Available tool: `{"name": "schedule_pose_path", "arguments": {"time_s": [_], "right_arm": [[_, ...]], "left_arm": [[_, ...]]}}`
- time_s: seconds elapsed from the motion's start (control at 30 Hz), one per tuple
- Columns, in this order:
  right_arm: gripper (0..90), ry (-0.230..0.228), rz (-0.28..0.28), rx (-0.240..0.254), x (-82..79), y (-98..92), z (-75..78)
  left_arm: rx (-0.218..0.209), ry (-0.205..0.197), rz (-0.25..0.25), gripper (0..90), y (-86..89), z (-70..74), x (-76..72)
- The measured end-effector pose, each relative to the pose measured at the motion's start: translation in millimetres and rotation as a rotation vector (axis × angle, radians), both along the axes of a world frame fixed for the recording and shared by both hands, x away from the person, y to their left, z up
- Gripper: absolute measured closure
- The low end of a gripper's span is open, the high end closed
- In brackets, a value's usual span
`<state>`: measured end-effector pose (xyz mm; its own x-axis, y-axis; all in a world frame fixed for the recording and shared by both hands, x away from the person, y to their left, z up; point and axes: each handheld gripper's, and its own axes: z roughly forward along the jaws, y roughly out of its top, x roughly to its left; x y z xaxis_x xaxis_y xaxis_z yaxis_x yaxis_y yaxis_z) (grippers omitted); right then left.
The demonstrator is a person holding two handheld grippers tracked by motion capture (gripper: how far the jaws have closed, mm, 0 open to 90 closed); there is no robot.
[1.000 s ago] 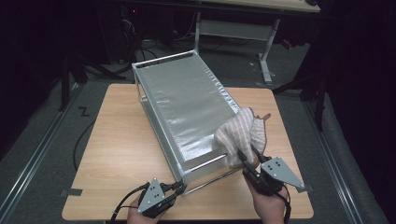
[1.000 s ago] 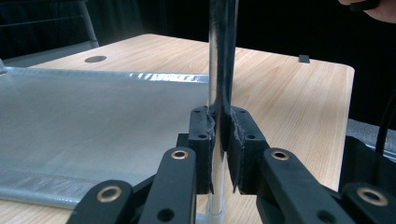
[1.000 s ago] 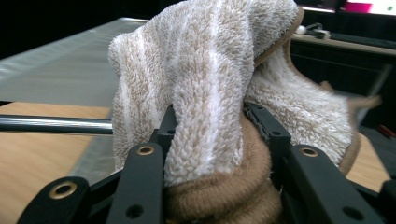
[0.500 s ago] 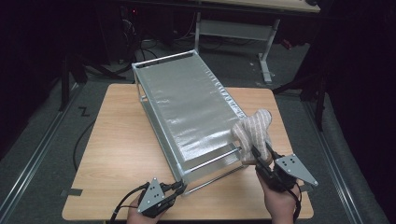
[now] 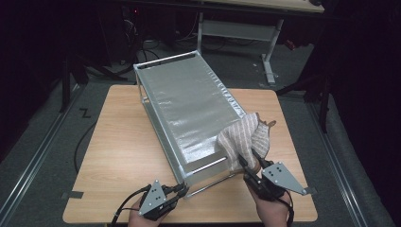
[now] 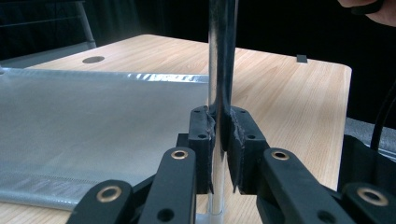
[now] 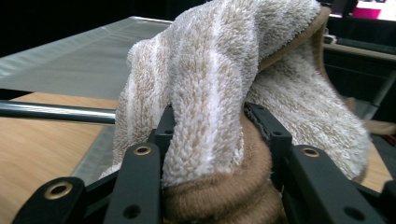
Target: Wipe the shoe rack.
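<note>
1. My left gripper (image 5: 182,188) sits at the table's (image 5: 118,156) near edge, clamped on the rack's (image 5: 189,104) near corner post (image 6: 219,70).
2. The rack lies slantwise across the table's middle, running away from me.
3. The towel (image 5: 243,137), in my right gripper (image 5: 245,163), drapes over the rack's near right edge.

The metal rack (image 5: 189,113) lay slantwise across the middle of the table (image 5: 118,151), blocking any straight pass from my left side to my right. Left of it, bare wood stretched wide and free from the near edge to the far one. On the right, the striped towel (image 5: 243,137) bunched over the rack's near right corner, leaving only a narrow strip of tabletop beside it. The rack's near post (image 6: 219,60) stood between my left gripper's (image 5: 177,189) jaws.
</note>
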<state>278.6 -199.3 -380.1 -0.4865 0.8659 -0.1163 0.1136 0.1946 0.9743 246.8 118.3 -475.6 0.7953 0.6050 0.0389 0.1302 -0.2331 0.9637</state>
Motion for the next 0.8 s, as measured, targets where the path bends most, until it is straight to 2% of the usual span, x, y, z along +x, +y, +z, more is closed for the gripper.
{"name": "schedule_pose_path", "arguments": {"time_s": [0.2, 0.5, 0.63, 0.7, 0.8], "right_arm": [[60.6, -0.010, 0.078, -0.018, -10.9, 21.6, -0.4], [60.6, -0.037, 0.226, -0.075, -37.6, 65.0, -0.6], [60.7, -0.040, 0.281, -0.086, -47.0, 76.8, 0.2], [60.7, -0.046, 0.291, -0.097, -49.6, 80.1, 0.2], [60.8, -0.049, 0.276, -0.103, -48.2, 78.8, 0.3]], "left_arm": [[0.004, -0.004, 0.001, 80.2, -0.4, -0.1, -0.2], [0.003, -0.003, 0.001, 80.2, 0.2, 0.1, -0.1], [0.005, -0.003, 0.000, 80.2, 0.3, 0.2, 0.0], [0.005, -0.002, 0.000, 80.2, 0.3, 0.3, 0.0], [0.005, -0.003, -0.001, 80.2, -0.2, 0.3, -0.1]]}}
